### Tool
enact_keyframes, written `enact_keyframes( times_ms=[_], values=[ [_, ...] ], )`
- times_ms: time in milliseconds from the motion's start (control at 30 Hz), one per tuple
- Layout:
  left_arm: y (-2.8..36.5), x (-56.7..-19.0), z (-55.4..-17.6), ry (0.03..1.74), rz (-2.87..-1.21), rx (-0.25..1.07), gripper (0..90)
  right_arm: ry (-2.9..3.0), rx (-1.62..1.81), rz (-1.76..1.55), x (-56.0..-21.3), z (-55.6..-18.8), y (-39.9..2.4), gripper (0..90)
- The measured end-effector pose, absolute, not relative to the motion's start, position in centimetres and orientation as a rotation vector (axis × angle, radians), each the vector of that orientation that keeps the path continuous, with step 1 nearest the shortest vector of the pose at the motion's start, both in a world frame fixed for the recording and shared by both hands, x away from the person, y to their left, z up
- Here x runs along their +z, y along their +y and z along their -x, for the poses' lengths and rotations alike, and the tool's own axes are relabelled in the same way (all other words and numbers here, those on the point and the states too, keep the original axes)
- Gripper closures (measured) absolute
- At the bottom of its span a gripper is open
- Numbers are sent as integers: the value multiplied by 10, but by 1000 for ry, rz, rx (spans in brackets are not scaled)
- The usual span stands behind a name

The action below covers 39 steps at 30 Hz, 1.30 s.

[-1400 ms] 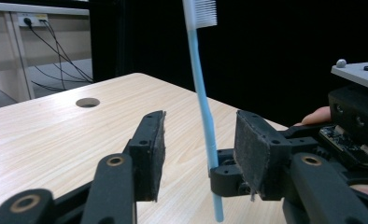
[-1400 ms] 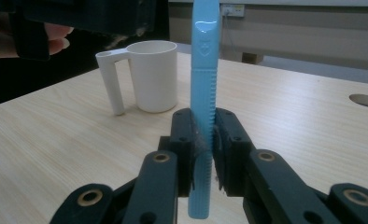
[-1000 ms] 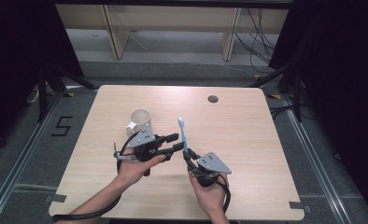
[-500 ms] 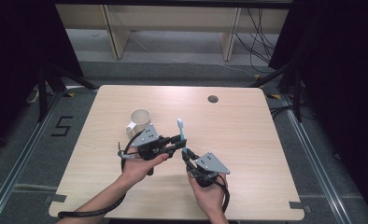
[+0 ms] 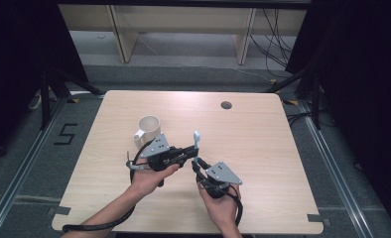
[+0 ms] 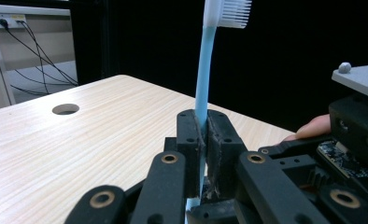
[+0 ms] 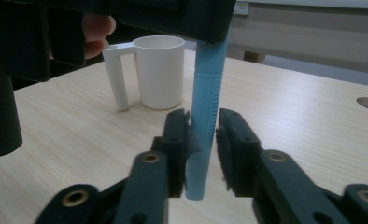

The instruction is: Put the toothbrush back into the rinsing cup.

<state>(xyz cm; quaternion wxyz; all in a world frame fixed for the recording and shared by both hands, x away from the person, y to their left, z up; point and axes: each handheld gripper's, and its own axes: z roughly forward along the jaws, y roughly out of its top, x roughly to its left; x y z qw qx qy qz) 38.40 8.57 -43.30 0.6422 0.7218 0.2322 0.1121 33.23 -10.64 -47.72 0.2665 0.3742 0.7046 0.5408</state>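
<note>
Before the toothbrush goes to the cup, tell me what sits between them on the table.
Nothing visible. The toothbrush, clamped in the left gripper, stands upright just right of the white cup, with bare tabletop between. The right gripper straddles its lower handle, jaws slightly apart.

Both forearms bare, no sleeves seen. Left gripper (image 5: 183, 154): black body, grey three-cornered plate on top with small dark screw dots, black cable looping off toward 7 o'clock. Right gripper (image 5: 197, 167): same black build, grey plate, black cable curling at 4 o'clock. Close up, black jaw links carry brass-ringed pivot pins and small recessed screws; some circuit board exposed on the right gripper's body.
</note>
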Motion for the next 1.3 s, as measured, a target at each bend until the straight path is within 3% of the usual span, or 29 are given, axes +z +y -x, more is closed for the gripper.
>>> enact_keyframes(
  times_ms=[200,333,1300],
  values=[
    [90,-430,-385,526,-1641,287,837,1920,1422,-1013,-474,-330,-107,579],
    [93,-428,-386,533,-1628,314,837,1922,1396,-1019,-474,-327,-108,541],
    [139,-419,-384,593,-1581,453,838,1842,1303,-1165,-501,-325,-186,483]
  ],
)
